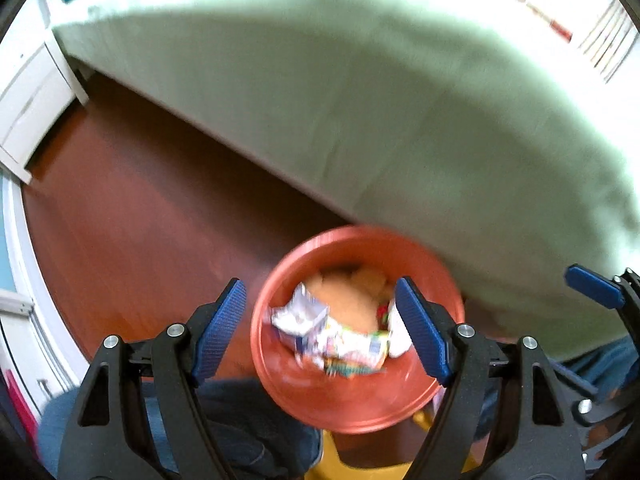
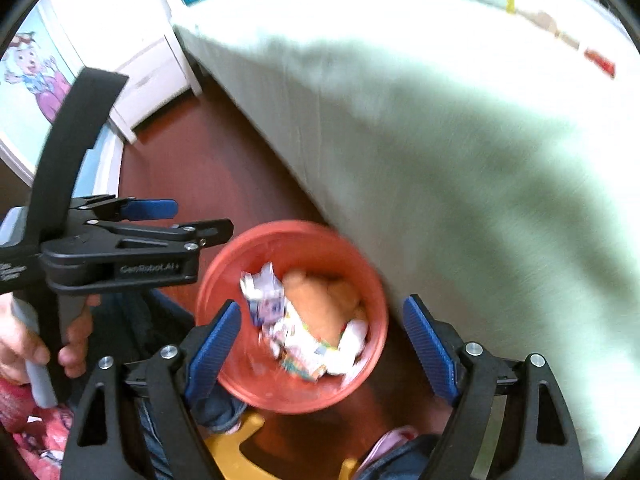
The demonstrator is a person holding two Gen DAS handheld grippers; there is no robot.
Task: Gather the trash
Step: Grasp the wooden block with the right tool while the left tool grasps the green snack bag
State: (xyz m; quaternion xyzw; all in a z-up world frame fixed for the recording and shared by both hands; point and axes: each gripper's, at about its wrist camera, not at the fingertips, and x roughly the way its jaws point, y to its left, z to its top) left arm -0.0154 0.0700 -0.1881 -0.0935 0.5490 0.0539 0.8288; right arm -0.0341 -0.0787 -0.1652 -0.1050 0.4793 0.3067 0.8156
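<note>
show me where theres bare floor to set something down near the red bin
Bare brown floor runs left of the red bin, between the white cabinet and the green bedspread. Crowded: the bin is full of wrappers and sits tight against the bedspread, with legs and a yellow stool below.

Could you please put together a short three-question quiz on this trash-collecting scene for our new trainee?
1. True or false: the red bin already holds trash.
2. Which stands right beside the bin? A) a bed under a pale green sheet B) a metal ladder C) a bicycle
3. In a few words: how do the left tongs and the right tongs stand, and is anything held?

Key
1. True: crumpled wrappers and an orange lump lie inside.
2. A
3. Both are open and hold nothing, poised above the bin on the reddish-brown floor.
</note>
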